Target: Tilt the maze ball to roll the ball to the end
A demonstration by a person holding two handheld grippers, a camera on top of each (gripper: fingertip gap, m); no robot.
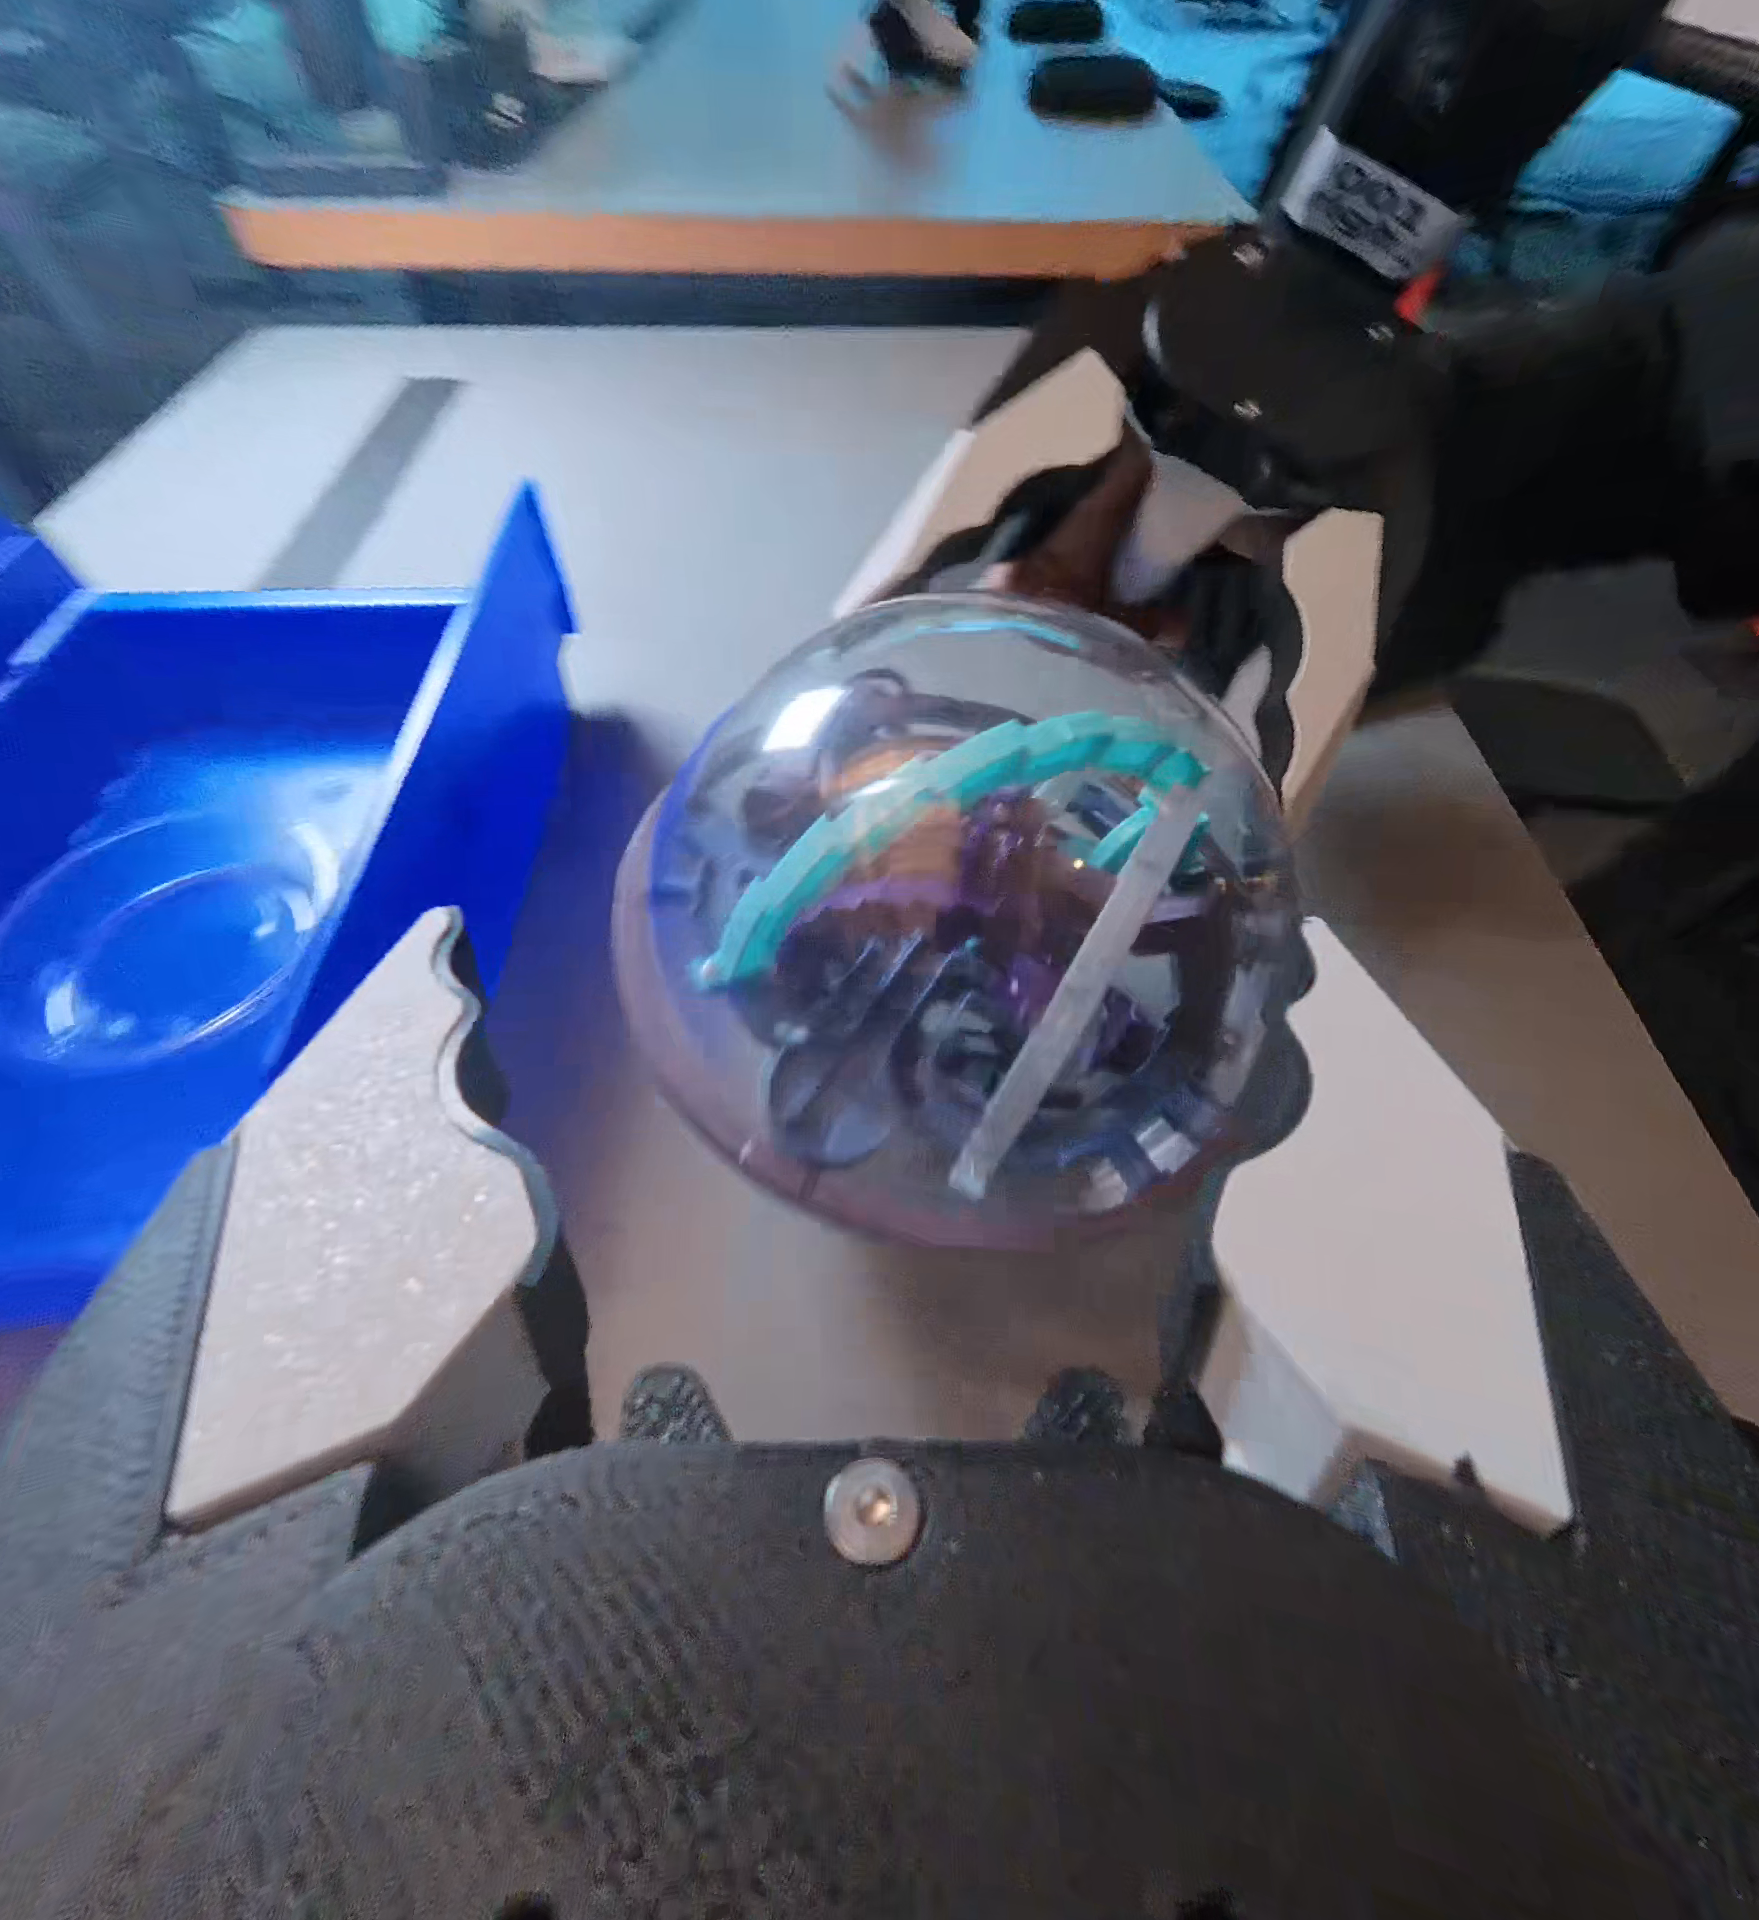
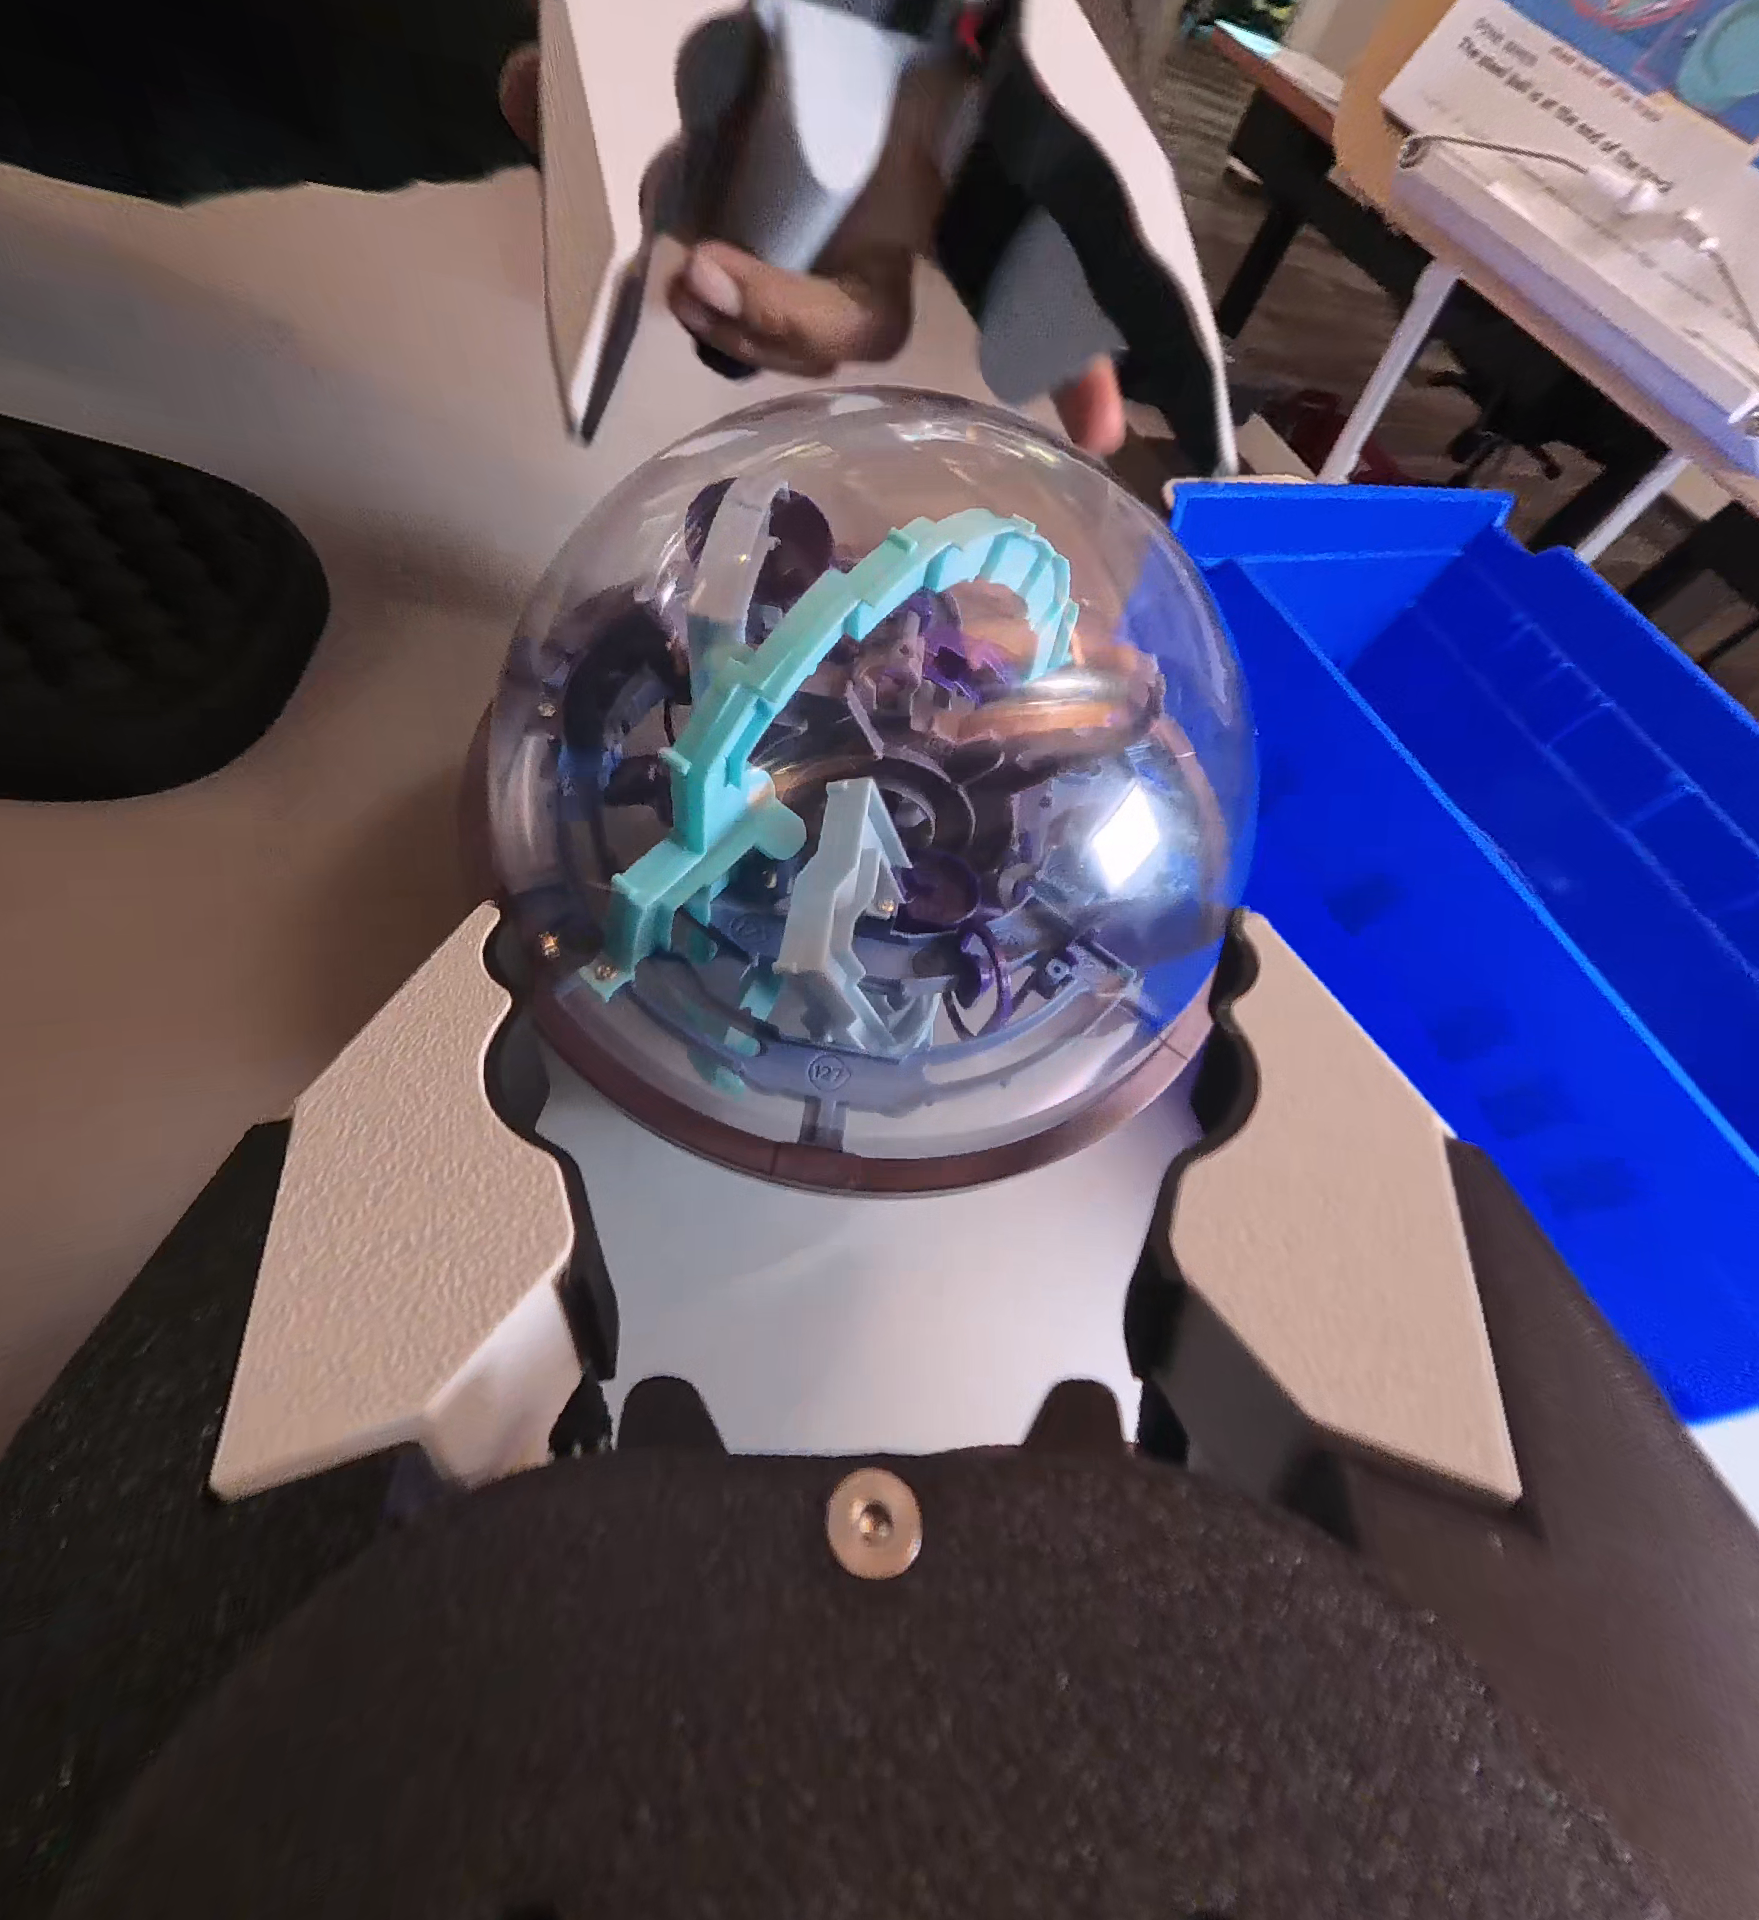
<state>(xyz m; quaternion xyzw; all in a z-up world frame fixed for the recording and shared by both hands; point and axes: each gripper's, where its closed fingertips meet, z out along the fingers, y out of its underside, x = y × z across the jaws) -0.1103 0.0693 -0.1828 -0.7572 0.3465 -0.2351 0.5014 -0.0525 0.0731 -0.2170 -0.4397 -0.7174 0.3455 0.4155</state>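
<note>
Between both jaws: maze ball (image 2: 859,790) on the table (image 1: 729,499), beside blue bin (image 2: 1540,831).
Left gripper (image 1: 875,1039): jaws spread wide, right finger touching the sphere.
Right gripper (image 2: 859,1023): jaws wide, flanking its base; grip uncertain.

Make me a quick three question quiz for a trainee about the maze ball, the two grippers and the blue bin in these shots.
1. True or false: the maze ball lies inside the blue bin.
2. Multiple choice: in the left wrist view, what sits in the blue bin's near compartment? A) a clear round dish B) a red cup C) a sponge
3. Short answer: how do the left gripper and the right gripper stand relative to the ball?

Key
1. False: it is outside, beside the bin.
2. A, the clear round dish.
3. They face each other from opposite sides, jaws spread wide, the sphere at their fingertips.
</note>
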